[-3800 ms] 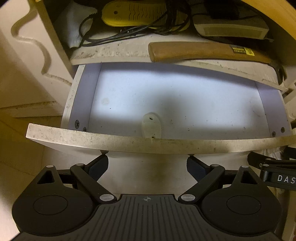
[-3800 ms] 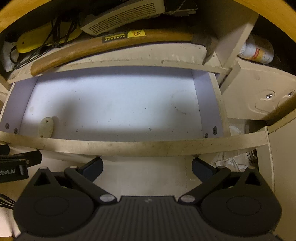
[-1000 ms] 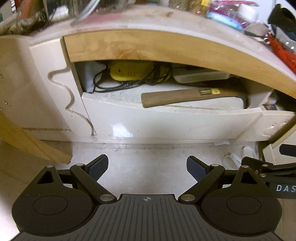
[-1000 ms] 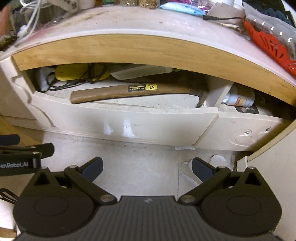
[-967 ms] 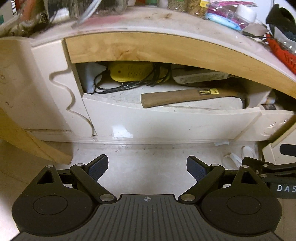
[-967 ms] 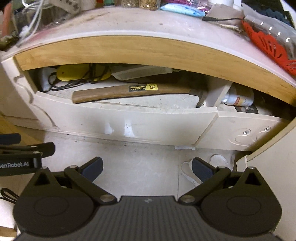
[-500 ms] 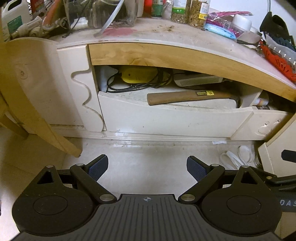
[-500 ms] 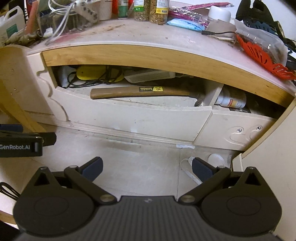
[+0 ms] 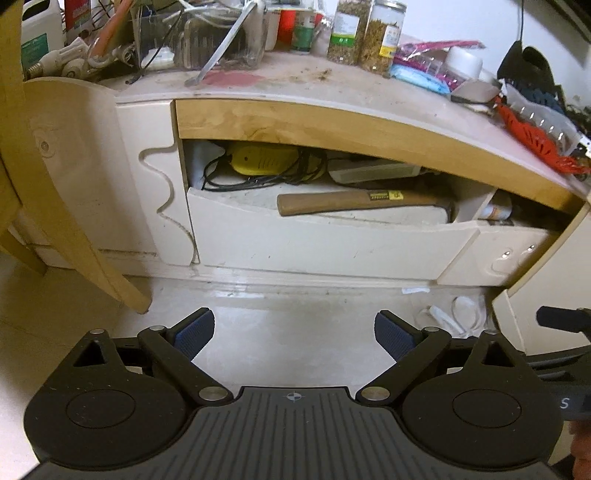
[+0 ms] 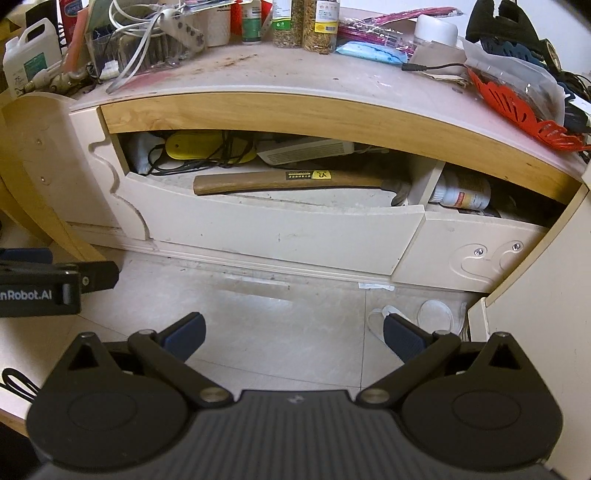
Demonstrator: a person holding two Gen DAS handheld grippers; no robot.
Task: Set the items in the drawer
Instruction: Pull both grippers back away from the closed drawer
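Left wrist view: left gripper (image 9: 293,334), fingers spread, empty, above pale floor tile. Cream drawer (image 9: 325,251), front flush with the cabinet base. In the open compartment above it: wooden-handled hammer (image 9: 354,201) lying flat; yellow device (image 9: 260,162) with black cords behind it. Glass jars (image 9: 365,33) on the cluttered countertop.

Right wrist view: right gripper (image 10: 293,338), fingers spread, empty, well apart from the drawer (image 10: 280,230). Hammer (image 10: 291,181) directly above the drawer front. White bottle (image 10: 461,194) lying in the right-hand compartment. Left gripper (image 10: 55,284) at the left edge.
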